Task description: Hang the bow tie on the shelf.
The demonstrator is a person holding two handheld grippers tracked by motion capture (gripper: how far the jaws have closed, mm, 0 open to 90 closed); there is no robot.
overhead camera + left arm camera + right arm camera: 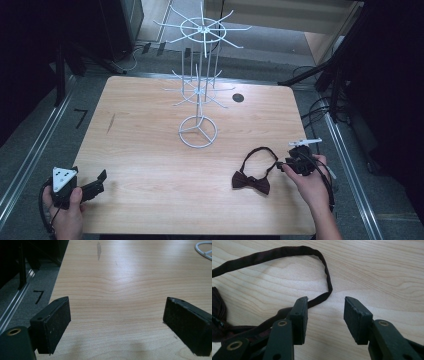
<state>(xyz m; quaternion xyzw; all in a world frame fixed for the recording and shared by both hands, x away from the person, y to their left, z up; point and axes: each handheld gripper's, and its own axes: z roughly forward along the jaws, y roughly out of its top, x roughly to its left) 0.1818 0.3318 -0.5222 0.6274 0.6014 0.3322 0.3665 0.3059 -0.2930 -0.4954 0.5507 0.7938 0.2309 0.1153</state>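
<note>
While the right gripper holds its fingers apart beside the bow tie strap on the bench, shift it over the strap before closing; the left gripper rests idle, fingers apart.

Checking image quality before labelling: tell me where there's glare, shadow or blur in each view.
High view: dark surroundings, even light on the table, soft shadow beside the left gripper. Left gripper view: bright glare across the wood, shadow between the jaws, near jaw edges soft. Right gripper view: sharp bow tie strap, mild glare on the wood, jaw bases blurred.
</note>
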